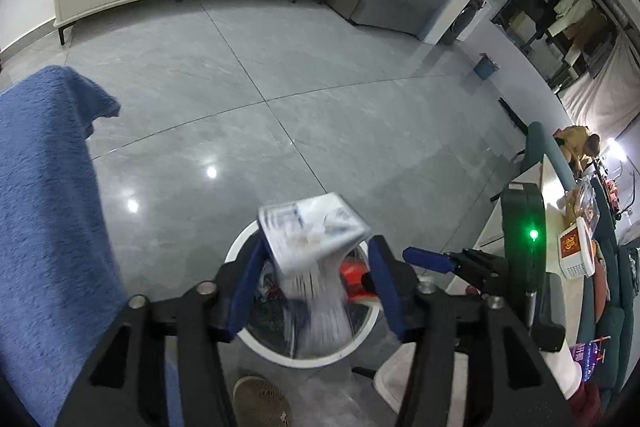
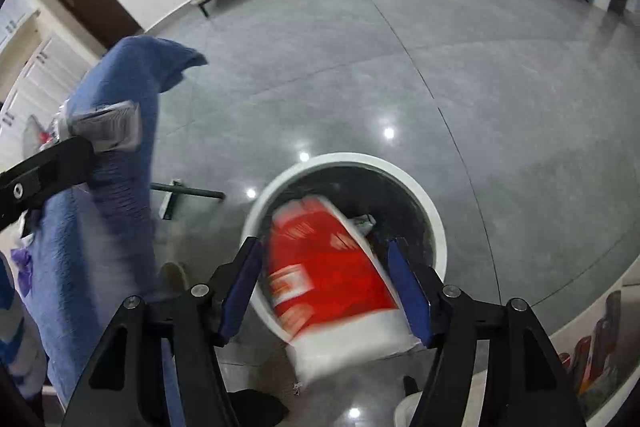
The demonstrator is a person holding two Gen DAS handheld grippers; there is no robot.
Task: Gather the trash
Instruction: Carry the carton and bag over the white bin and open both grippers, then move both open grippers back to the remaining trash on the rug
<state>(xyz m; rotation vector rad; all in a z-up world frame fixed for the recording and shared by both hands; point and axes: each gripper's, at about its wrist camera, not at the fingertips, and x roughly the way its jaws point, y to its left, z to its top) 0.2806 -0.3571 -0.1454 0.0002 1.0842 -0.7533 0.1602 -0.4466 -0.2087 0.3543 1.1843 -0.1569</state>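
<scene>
Trash bin point(image 2: 438, 227) is half hidden behind blurred red-and-white packet point(image 2: 332, 283).

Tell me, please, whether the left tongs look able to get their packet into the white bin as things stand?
Probably yes. The left tongs hang right over the white bin, whose open mouth faces up. The blue-and-white packet between their fingers is blurred, with gaps either side. The blue towel lies off to the side.
</scene>
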